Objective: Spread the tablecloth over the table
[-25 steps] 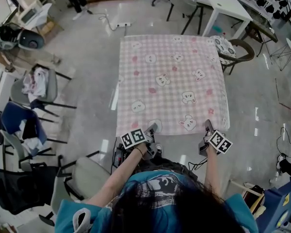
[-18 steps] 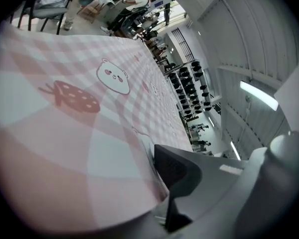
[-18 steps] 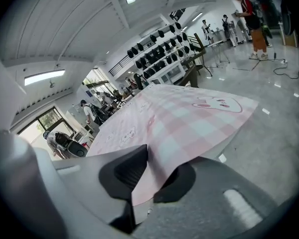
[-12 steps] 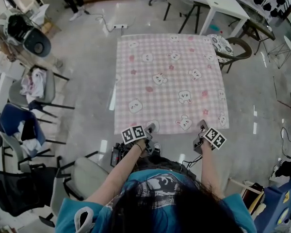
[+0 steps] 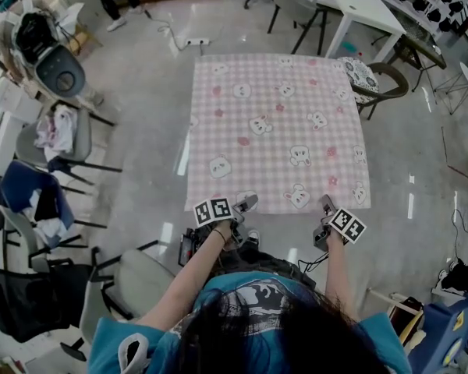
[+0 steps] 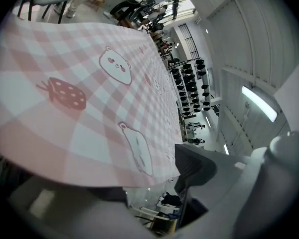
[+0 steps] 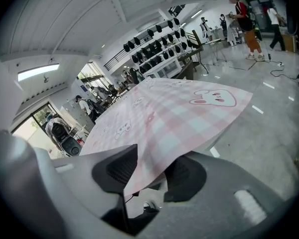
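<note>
My left fingers (image 6: 194, 166) and right fingers (image 7: 120, 169) are opening around the tablecloth (image 5: 277, 131) hem at 6 o'clock, so I'd back straight out, no dragging.

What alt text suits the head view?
A pink checked tablecloth with bear prints lies spread flat, seen from above. At its near edge, the left gripper and right gripper are opening their jaws, the hem between them.
</note>
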